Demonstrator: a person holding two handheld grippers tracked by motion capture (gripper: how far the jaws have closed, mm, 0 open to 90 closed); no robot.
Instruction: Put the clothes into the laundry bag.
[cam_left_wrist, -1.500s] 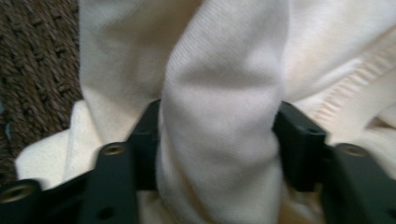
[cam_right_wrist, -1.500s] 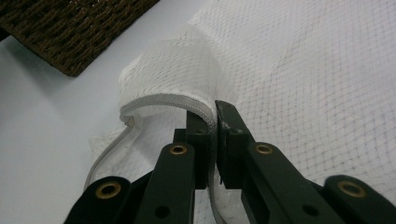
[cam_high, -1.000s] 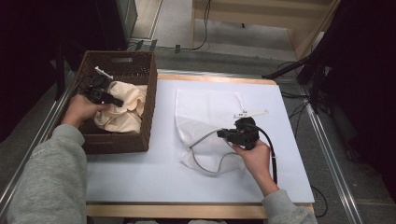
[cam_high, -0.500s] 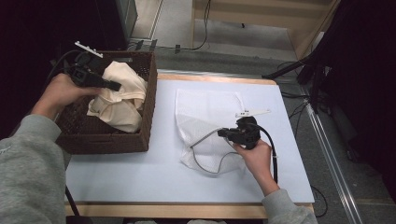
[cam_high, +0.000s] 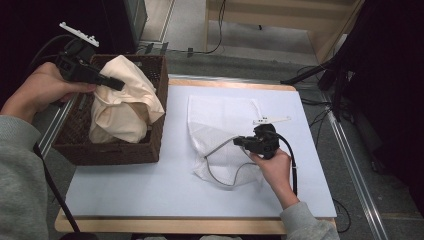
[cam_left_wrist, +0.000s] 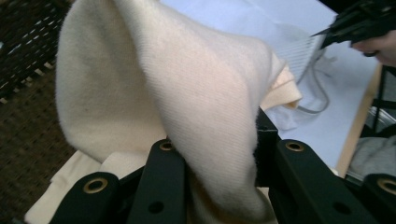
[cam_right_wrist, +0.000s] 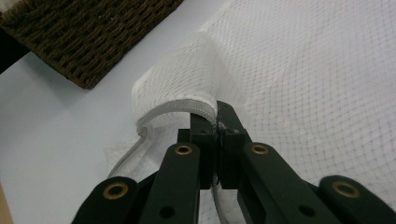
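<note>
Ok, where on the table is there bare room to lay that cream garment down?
Two bare patches: the strip between the wicker basket and the mesh laundry bag, and the table's near edge in front of both. The right half is crowded by the bag and right claw. The cream garment hangs from the left claw.

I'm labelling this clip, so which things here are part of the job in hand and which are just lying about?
In the job:
- left gripper, shut on the cream garment
- right gripper, shut on the mesh bag at its zipper edge
- basket, which the garment hangs over

Lying about:
- cables on the floor past the table
- wooden frame behind
</note>
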